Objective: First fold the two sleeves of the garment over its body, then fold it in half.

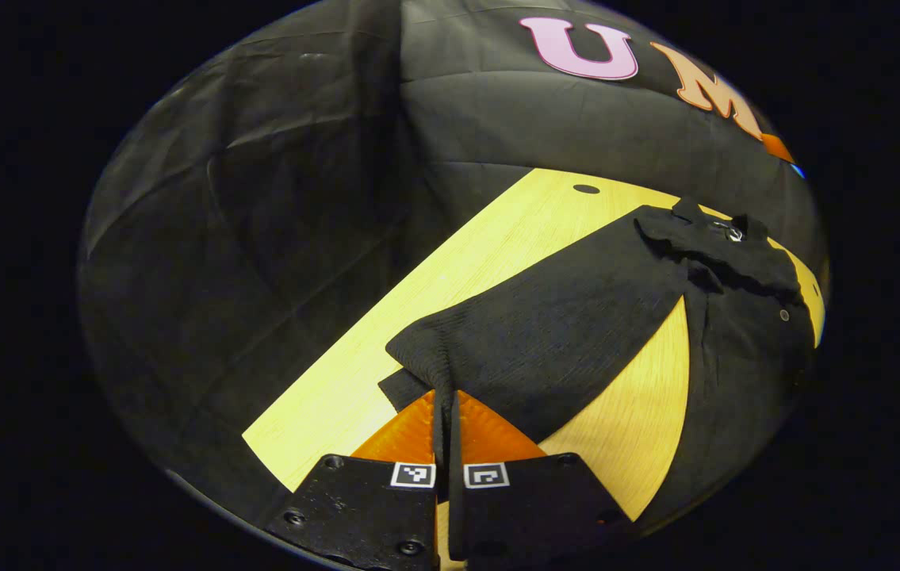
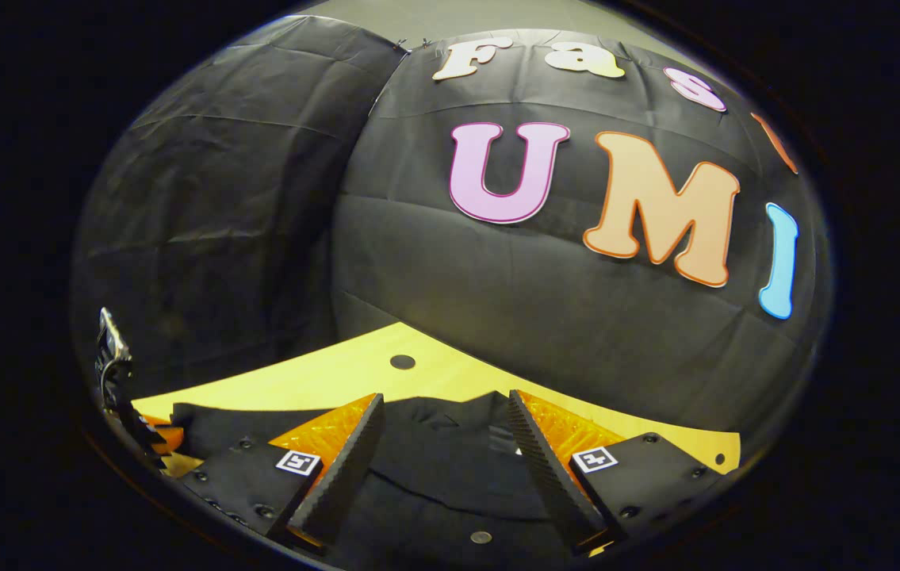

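Your left gripper [image 1: 443,432] is pinching the sleeve [image 1: 553,317] end; only a thin fold is sitting between the fingers, so it could slip free mid-carry. Your right gripper [image 2: 443,464] is hanging released over the garment [image 2: 450,476]. The garment is lying on the wooden table [image 1: 489,246], sleeve stretching away toward the collar [image 1: 715,238].

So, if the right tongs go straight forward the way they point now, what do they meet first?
The right tongs stand open over the dark garment, so its cloth near the collar probably comes first; beyond it lie the wooden table and the booth wall. Depth is unclear.
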`<state>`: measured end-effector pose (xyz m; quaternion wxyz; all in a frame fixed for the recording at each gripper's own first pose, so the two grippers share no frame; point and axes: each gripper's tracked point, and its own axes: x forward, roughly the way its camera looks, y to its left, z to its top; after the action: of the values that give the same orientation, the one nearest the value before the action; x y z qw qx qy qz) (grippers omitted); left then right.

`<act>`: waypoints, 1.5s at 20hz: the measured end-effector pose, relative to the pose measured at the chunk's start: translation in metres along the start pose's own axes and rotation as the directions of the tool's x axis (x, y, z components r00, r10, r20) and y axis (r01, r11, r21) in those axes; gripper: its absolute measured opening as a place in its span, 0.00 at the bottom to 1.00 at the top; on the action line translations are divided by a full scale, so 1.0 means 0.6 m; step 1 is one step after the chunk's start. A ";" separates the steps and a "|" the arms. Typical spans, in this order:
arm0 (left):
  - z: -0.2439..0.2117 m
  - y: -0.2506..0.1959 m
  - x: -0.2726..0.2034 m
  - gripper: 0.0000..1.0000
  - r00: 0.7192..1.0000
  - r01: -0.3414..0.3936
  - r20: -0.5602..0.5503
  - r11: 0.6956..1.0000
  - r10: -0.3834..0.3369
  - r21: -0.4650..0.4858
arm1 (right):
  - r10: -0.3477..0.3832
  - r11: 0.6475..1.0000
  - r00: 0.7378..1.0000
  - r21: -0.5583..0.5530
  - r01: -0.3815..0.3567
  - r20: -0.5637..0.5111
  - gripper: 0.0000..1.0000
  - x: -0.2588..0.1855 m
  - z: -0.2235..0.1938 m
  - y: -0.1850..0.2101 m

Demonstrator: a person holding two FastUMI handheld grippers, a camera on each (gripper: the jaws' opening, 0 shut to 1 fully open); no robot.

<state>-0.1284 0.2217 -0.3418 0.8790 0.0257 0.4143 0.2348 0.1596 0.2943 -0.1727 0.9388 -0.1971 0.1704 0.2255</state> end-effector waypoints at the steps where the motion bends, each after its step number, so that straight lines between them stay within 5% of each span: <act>1: 0.004 0.005 0.004 0.00 1.000 -0.002 -0.001 1.000 0.002 -0.003 | -0.015 1.000 1.000 0.002 0.015 -0.009 0.99 -0.017 -0.014 -0.018; 6: 0.059 0.027 0.004 0.00 0.999 -0.031 0.026 0.998 0.033 -0.060 | -0.085 0.994 0.996 0.063 0.088 -0.037 0.99 -0.123 -0.097 -0.096; 11: 0.218 -0.022 0.005 0.00 0.987 -0.042 0.155 0.999 0.043 -0.009 | -0.155 0.978 0.982 0.122 0.168 -0.105 0.96 -0.239 -0.198 -0.170; 17: 0.389 -0.275 -0.021 0.00 0.935 0.123 0.322 0.987 -0.149 0.100 | -0.242 0.946 0.950 0.172 0.277 -0.197 1.00 -0.356 -0.322 -0.266; 24: 0.396 -0.629 -0.057 0.00 0.852 0.352 0.309 0.899 -0.423 0.262 | -0.315 0.869 0.918 0.316 0.381 -0.240 0.99 -0.440 -0.391 -0.335; 30: 0.354 -0.856 -0.092 0.00 0.796 0.453 0.254 0.819 -0.550 0.354 | -0.371 0.838 0.886 0.312 0.448 -0.278 0.99 -0.486 -0.434 -0.378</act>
<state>0.1996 -0.2265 -0.2863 0.9555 0.0764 0.2742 -0.0769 -0.0342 -0.1119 -0.2122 0.9623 -0.0722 0.2595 -0.0391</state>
